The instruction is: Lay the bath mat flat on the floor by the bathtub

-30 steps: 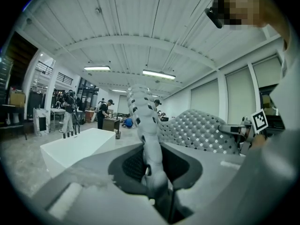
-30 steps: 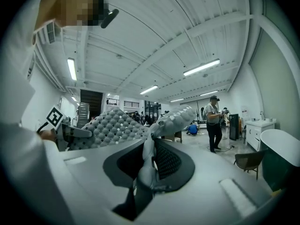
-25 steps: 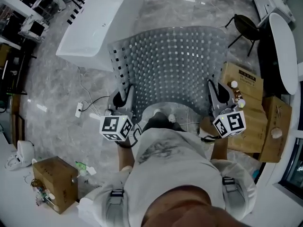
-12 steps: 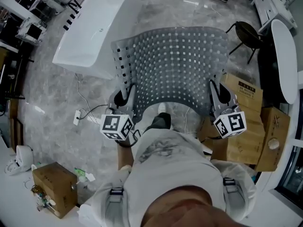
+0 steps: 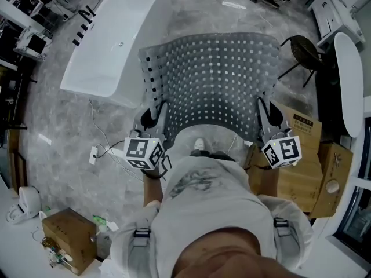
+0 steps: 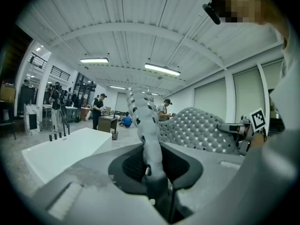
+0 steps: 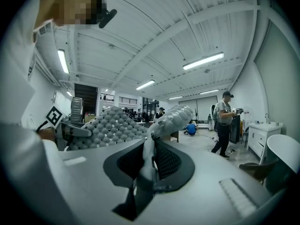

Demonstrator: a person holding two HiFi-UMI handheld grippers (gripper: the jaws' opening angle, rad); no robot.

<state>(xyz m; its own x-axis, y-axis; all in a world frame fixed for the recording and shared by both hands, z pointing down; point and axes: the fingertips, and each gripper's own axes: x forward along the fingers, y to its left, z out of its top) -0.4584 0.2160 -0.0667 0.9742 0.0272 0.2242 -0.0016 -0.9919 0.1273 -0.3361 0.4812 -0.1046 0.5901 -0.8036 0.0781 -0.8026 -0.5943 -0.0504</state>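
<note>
The person has walked on in the last second, carrying the grey perforated rubber bath mat (image 5: 211,80) along; the long white rectangular bathtub (image 5: 110,39) now shows more of its length at the upper left of the head view, and the brown cardboard boxes (image 5: 301,167) have slipped back on the right. The mat itself has not changed: it hangs stretched in the air in front of the person, its left edge close to the tub's near corner; no part of it looks to be on the floor yet. The left gripper (image 5: 152,116) has its jaws clamped on the near left corner of the mat, and the right gripper (image 5: 265,116) is pinched on the near right corner; both grips look firm. I'd judge this as the carry into place, with the lowering not begun.

The polished grey marble-patterned floor (image 5: 58,114) is bare beside the tub, except for a white cable and plug strip (image 5: 93,154) near the left foot; a black round-seated chair (image 5: 304,51) stands off to the right. It is a big workshop hall; people (image 6: 97,110) stand at benches beyond.
</note>
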